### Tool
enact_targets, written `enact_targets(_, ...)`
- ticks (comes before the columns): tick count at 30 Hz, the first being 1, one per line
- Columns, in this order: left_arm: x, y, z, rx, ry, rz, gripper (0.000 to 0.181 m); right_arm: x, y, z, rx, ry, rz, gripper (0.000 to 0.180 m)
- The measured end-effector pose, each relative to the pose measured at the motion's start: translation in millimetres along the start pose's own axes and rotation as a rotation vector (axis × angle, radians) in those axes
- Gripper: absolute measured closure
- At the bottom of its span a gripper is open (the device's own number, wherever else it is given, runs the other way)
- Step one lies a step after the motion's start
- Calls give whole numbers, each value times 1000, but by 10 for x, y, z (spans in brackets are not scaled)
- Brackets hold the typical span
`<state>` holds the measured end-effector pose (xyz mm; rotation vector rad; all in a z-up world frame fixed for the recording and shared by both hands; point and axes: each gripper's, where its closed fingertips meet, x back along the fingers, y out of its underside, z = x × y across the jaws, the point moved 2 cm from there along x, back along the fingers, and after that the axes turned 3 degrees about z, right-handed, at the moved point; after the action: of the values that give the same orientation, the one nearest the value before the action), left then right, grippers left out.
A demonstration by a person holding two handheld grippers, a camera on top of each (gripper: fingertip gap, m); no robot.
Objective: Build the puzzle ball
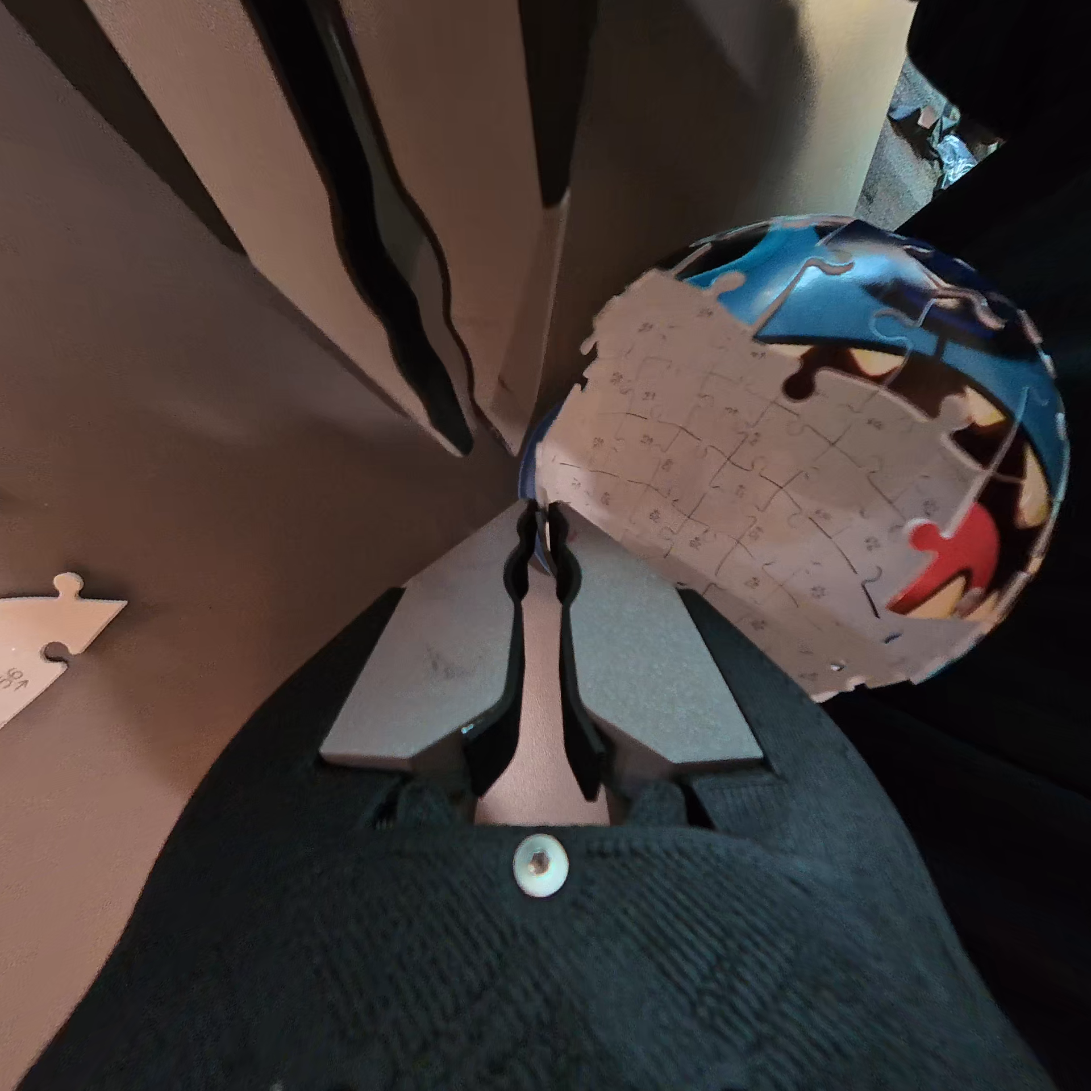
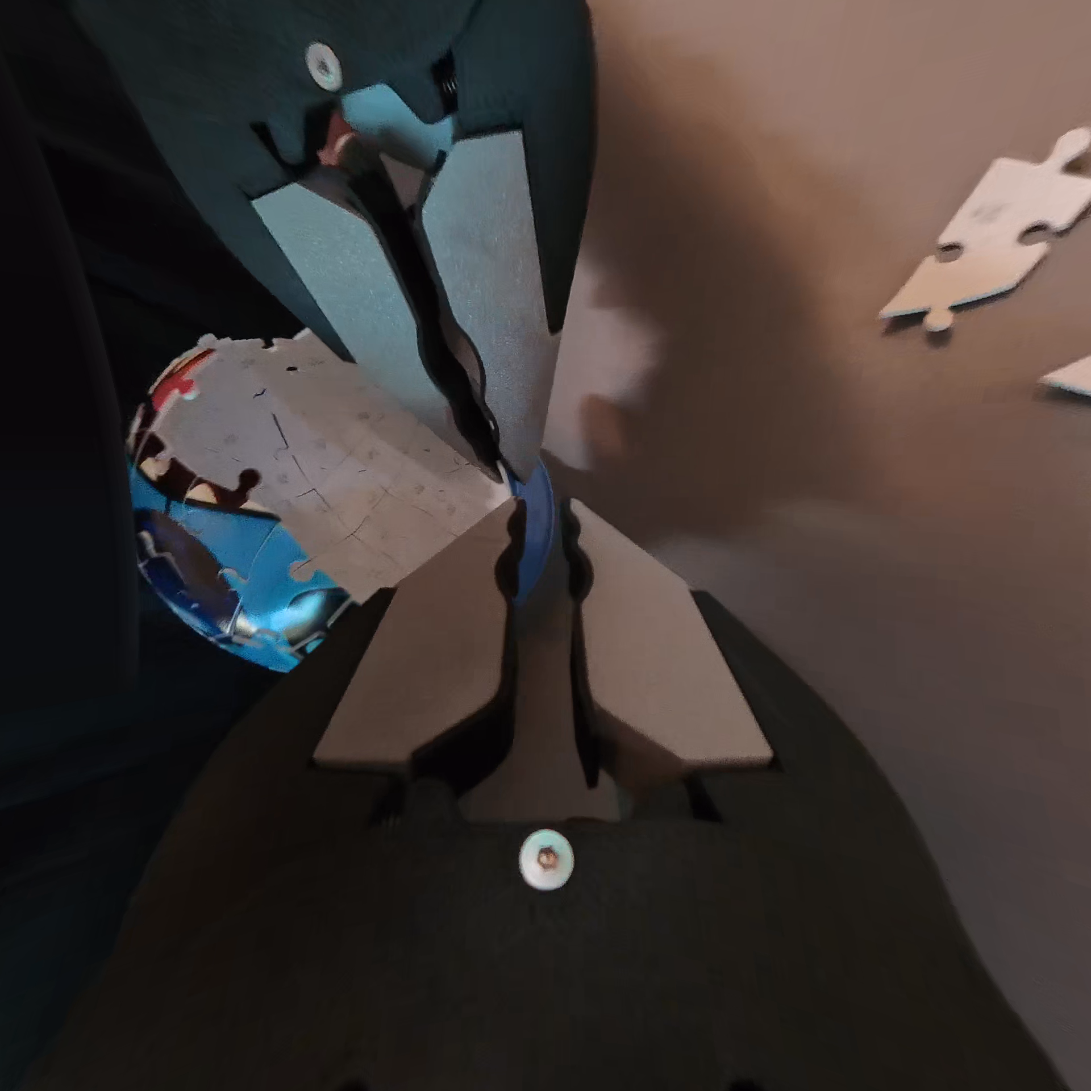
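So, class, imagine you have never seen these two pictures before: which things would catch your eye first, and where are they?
First, the half-built puzzle ball, at right in the left wrist view, showing its pale numbered inside and a blue, red and dark printed shell. Next, the left gripper and the right gripper, meeting tip to tip and both shut on the ball's blue rim. Last, loose pale pieces on the brown table, upper right in the right wrist view.

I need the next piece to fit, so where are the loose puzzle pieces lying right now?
One loose piece lies on the brown table at the left edge of the left wrist view; the right wrist view shows joined pieces at upper right, apart from the puzzle ball.
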<state>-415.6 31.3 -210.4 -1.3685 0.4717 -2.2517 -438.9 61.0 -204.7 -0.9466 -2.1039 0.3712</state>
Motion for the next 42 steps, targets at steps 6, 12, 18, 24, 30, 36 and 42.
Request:
enact_targets(6, -3, -15, -2, 12, 14, 16, 176, 56, 46, 34, -23, 34, 53, 174)
enact_targets(12, 188, -87, -64, 28, -26, 103, 158, 213, 12, -6, 1, 133, 175, 171)
enact_targets(18, 841, -147, -142, 26, -154, 351, 151, 477, 69, -224, 58, 330, 382, 160)
enact_targets(24, 1007, 136, -110, 35, -175, 543, 135, 727, 340, -443, 89, 563, 598, 144)
enact_targets(30, 809, 608, -49, 30, -210, 493, 111, 702, 607, -648, 136, 703, 745, 130)
enact_targets(36, 638, 857, 393, -87, -142, 469, 102, 391, 834, -1041, 205, 595, 805, 121)
enact_targets(42, 241, 862, 424, -109, -179, 394, 94, 162, 825, -1003, 253, 658, 764, 119)
